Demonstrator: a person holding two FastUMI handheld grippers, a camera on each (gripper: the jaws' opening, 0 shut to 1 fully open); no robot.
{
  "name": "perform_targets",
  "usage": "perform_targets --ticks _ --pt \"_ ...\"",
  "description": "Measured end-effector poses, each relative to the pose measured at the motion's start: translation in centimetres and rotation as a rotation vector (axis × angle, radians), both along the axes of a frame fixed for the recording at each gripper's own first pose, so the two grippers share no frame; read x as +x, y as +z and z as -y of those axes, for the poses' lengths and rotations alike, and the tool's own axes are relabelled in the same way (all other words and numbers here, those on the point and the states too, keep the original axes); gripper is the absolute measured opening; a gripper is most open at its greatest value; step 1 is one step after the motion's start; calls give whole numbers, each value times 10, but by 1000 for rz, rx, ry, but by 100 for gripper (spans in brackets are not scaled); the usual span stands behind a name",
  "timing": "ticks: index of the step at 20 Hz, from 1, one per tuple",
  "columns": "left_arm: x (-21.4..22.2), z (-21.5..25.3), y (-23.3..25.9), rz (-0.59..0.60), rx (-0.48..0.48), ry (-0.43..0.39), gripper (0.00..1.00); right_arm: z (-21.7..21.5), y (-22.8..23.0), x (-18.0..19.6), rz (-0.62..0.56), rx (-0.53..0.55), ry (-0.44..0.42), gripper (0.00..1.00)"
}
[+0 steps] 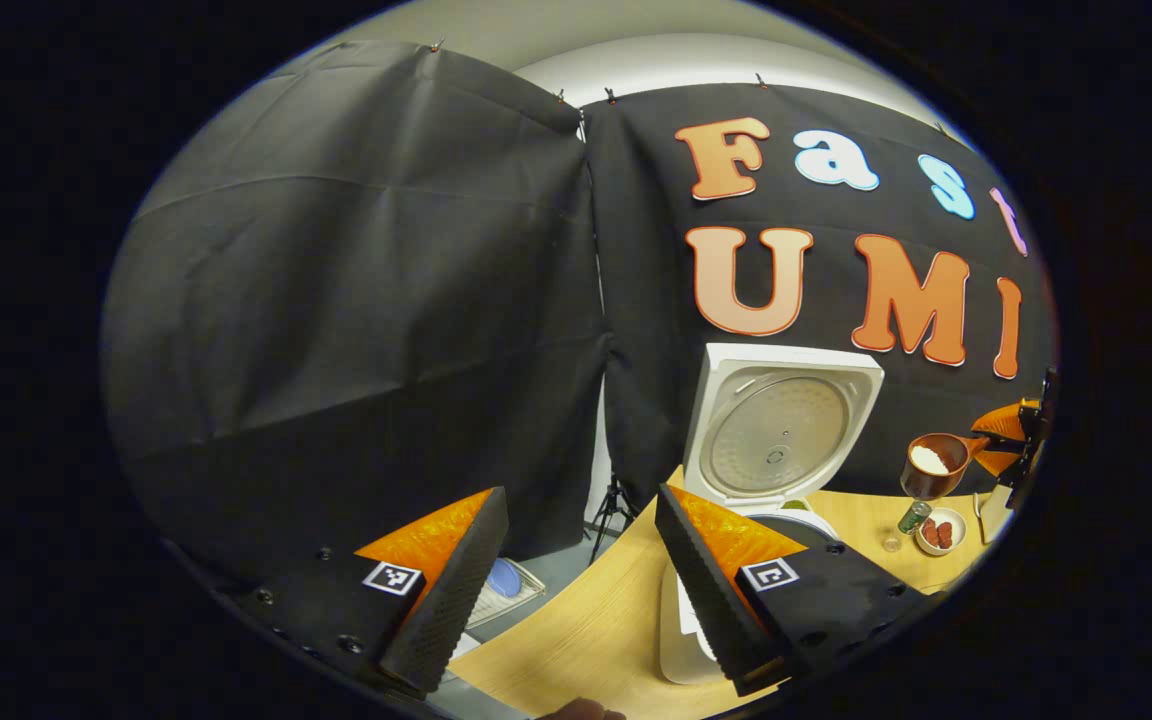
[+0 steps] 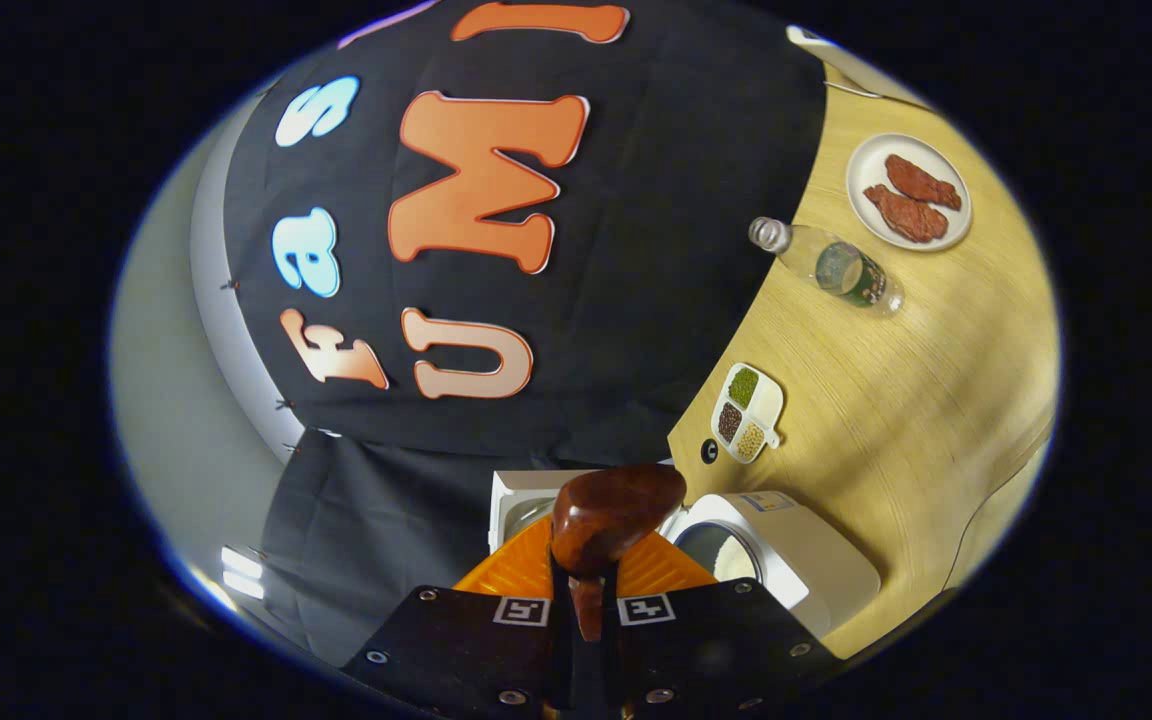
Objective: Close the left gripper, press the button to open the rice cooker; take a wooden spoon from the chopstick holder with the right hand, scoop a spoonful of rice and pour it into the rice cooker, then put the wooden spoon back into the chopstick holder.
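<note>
Right gripper [image 2: 586,590] is clamping the glossy brown wooden spoon [image 2: 614,515]; left gripper [image 1: 576,580] is gaping over the pale wooden table [image 1: 586,630].

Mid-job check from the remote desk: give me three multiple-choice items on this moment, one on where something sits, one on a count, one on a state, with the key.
1. Where is the wooden spoon?
A. Lying on the table
B. Clamped in the right gripper
C. In the left gripper

2. How many pieces of meat lie on the white plate?
A. Two
B. Four
C. None

3. How is the rice cooker lid?
A. Shut
B. Raised open
C. Taken off

Key:
1 B, the handle runs between the right gripper's fingers.
2 A, two reddish pieces show.
3 B, the lid stands upright, its inner face showing, above the rice cooker.
</note>
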State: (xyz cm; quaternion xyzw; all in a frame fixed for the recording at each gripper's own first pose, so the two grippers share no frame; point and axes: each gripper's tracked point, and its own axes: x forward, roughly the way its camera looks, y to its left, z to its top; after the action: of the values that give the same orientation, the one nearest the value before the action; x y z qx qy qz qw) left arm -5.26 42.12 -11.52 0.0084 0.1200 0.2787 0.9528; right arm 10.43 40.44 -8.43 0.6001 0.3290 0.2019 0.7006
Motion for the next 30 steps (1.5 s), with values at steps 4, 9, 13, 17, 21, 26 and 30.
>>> perform_targets --ticks 4,9,13,17,21,26,30 --pt "-7 -18 5 5 1 32 97 -32 15 12 108 -155 44 11" --pt "-13 -18 5 -1 19 34 97 -65 20 22 244 -373 89 11" --pt "-18 -24 7 -12 42 40 97 -88 22 22 377 -570 129 11" --pt "-20 -29 3 -18 30 56 97 -105 34 18 532 -740 158 11" --pt "-25 -32 -2 -25 23 66 97 -121 48 13 643 -807 188 11" --pt "-27 -33 -3 -26 23 83 96 -130 67 4 773 -850 220 11" --pt "-32 -33 -4 -23 22 89 97 -138 92 -3 911 -887 229 11"
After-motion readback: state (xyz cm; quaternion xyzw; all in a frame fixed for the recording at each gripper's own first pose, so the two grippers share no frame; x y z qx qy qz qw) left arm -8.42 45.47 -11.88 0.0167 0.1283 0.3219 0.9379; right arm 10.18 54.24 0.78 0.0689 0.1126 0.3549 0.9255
